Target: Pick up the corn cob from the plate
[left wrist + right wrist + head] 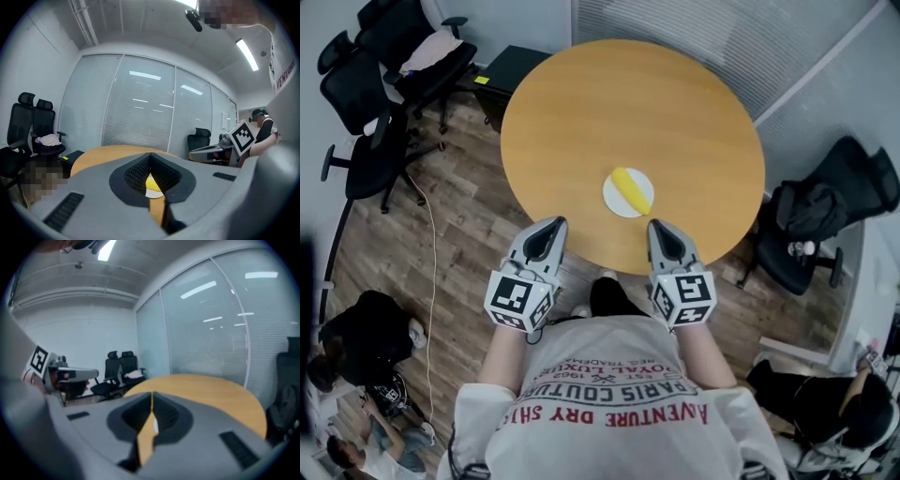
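A yellow corn cob (630, 189) lies on a small white plate (614, 198) near the front edge of a round wooden table (609, 103). My left gripper (555, 223) and right gripper (656, 225) hover side by side at that front edge, just short of the plate, both pointing at it. In the left gripper view the jaws of the left gripper (150, 154) meet at their tips, and the corn cob (151, 180) and plate (153, 192) show through the gap lower down. The right gripper (151, 393) is shut too, with nothing between its jaws.
Black office chairs (380, 112) stand left of the table, and another (825, 220) stands to its right. A black cabinet (511, 70) sits behind the table's left side. People sit on the floor at the lower left (366, 347) and lower right (825, 403). Glass walls with blinds enclose the room.
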Motion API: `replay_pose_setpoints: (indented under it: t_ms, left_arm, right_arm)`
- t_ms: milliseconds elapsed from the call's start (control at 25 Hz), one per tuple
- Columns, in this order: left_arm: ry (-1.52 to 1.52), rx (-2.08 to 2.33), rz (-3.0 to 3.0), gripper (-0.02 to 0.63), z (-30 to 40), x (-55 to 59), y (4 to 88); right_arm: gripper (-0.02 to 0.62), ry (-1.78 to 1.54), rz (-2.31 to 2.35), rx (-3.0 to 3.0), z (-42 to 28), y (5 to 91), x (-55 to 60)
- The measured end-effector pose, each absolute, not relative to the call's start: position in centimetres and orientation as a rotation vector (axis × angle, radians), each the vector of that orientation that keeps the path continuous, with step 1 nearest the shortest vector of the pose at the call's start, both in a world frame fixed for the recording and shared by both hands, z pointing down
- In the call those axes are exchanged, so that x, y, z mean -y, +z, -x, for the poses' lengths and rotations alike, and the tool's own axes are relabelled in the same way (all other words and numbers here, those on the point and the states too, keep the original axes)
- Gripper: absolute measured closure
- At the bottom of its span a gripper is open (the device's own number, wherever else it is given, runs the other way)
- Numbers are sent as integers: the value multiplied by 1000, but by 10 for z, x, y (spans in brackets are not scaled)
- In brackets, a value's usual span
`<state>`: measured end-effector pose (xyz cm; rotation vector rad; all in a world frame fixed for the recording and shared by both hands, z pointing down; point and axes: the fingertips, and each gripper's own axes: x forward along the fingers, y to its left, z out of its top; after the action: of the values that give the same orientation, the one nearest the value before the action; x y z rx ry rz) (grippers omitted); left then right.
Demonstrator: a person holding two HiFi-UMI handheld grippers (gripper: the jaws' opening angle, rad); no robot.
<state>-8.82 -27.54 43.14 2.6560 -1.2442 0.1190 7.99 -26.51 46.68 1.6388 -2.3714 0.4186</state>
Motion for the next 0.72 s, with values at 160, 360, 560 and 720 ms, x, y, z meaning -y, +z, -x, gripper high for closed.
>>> replay_pose_setpoints:
  t_ms: [160, 360, 560, 720]
  left_arm:
    - [147, 1288, -2624, 571, 86, 309, 444]
    - [157, 1343, -2566, 571, 80, 347, 462]
    - [178, 1347, -2507, 571, 70, 370, 491]
    - [201, 1340, -2475, 571, 66, 382, 514]
  right_arm:
    - [566, 473, -1552, 2371, -82, 487, 306]
    - [565, 543, -1365, 2332, -84, 529, 346]
    - [565, 622, -1170, 2262, -84, 581, 369]
    - [478, 659, -1075, 2197, -84, 617, 384]
